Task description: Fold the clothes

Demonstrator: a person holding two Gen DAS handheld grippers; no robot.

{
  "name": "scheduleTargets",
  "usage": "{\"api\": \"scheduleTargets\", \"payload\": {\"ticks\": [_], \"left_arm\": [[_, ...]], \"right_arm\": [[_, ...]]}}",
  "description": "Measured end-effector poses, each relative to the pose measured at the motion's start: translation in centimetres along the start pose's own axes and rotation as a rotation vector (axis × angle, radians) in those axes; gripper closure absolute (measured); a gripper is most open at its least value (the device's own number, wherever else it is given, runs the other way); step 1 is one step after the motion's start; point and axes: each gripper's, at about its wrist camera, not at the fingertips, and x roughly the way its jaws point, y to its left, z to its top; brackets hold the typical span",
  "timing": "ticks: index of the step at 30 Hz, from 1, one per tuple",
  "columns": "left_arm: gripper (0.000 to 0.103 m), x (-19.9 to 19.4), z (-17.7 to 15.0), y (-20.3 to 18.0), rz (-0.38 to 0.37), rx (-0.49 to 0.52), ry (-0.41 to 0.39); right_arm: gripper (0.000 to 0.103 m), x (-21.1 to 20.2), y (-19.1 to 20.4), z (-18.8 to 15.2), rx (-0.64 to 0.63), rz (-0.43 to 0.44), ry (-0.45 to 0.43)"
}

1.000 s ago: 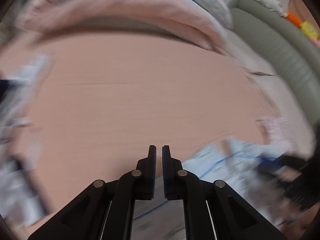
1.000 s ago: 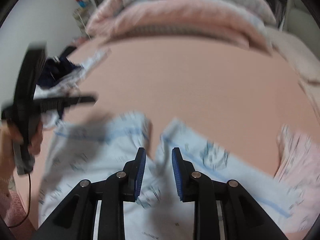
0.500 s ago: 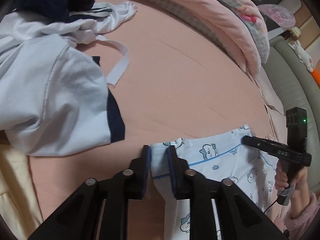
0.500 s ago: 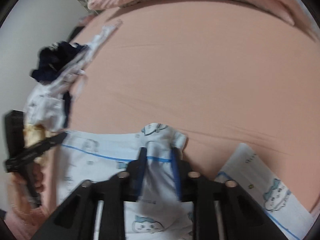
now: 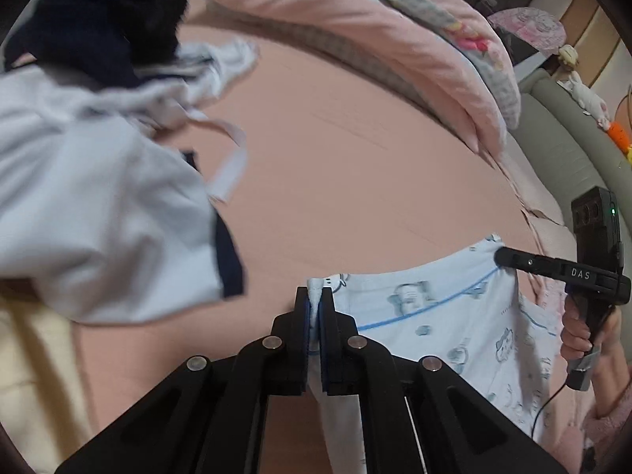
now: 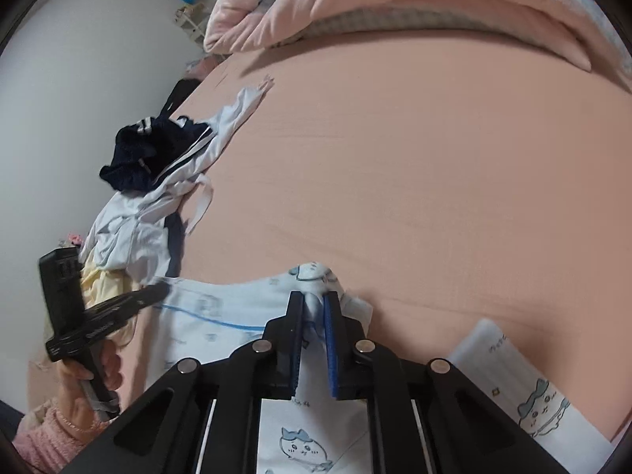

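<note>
Pinching the pyjamas (image 5: 434, 316) at lower centre of each frame, your left gripper (image 5: 315, 304) has its fingers nearly shut on one bunched corner, your right gripper (image 6: 314, 316) clamps another, fingers a little wider. Between them the cloth spans above the pink bed (image 6: 414, 158); a white-and-navy heap (image 5: 98, 217) lies left.

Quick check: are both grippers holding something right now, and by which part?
Yes. The left gripper and right gripper each pinch the top edge of the printed blue garment, one at each end, with cloth bunched between the fingers.
</note>
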Motion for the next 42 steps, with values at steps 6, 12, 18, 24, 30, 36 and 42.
{"api": "scheduleTargets", "payload": {"ticks": [6,12,18,24,30,36,42], "left_arm": [[0.095,2.8,-0.6,2.3,0.097,0.049,0.095],[0.071,-1.3,0.2,2.5,0.13,0.032,0.048],[0.071,0.8,-2.0,-2.3,0.104,0.303,0.125],[0.069,1.2,-2.3,-2.4,0.309,0.308,0.173],[0.07,0.9,-3.8,-5.2,0.246,0.361,0.197],[0.069,0.7,-5.4,-8.0,0.183,0.412,0.221],[0.069,-1.0,-8.9,-12.4,0.109,0.51,0.256]], "right_arm": [[0.096,3.2,-2.1,0.6,0.001,-0.202,0.054],[0.089,-0.8,0.3,1.2,-0.003,-0.139,-0.069],[0.087,2.1,5.1,-1.6,-0.208,-0.15,0.126],[0.087,3.7,4.7,-2.4,-0.259,-0.333,0.057],[0.086,2.5,6.9,-3.0,-0.205,-0.191,0.127],[0.073,0.0,11.1,-10.6,-0.287,-0.199,0.224],[0.073,-6.8,8.1,-17.5,-0.2,-0.306,0.124]]}}
